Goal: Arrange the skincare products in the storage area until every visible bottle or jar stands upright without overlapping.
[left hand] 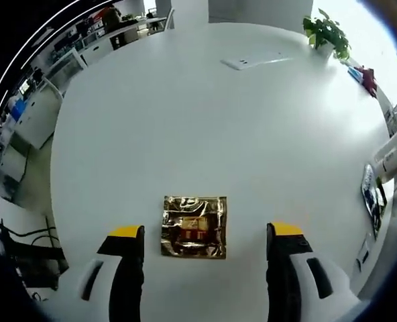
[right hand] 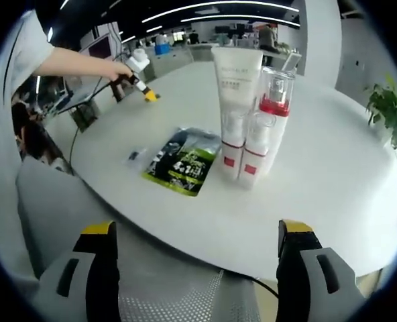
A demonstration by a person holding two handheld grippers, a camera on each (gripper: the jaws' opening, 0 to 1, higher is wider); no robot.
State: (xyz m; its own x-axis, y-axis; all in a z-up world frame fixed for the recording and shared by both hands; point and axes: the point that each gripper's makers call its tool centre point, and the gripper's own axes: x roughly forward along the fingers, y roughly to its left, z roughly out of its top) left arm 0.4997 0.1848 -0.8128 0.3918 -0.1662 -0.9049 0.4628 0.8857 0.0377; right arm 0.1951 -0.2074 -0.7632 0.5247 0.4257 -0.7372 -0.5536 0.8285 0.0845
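Observation:
A gold foil sachet [left hand: 194,227] lies flat on the white round table [left hand: 185,121], just ahead of my left gripper [left hand: 206,233], whose jaws stand open on either side of it without touching it. In the right gripper view a cluster of skincare items stands upright: a tall white tube [right hand: 237,74], a clear-capped bottle with a red collar [right hand: 275,90] and two white bottles with red bands [right hand: 233,144]. A black-and-green sachet [right hand: 183,161] lies flat to their left. My right gripper [right hand: 196,231] is open and empty, hanging off the table edge short of them.
A hand holds the left gripper [right hand: 137,74] over the far side of the table [right hand: 319,188]. A small dark item [right hand: 134,155] lies beside the green sachet. A potted plant [left hand: 327,33], a flat white object [left hand: 255,62] and red things [left hand: 367,77] sit near the far rim.

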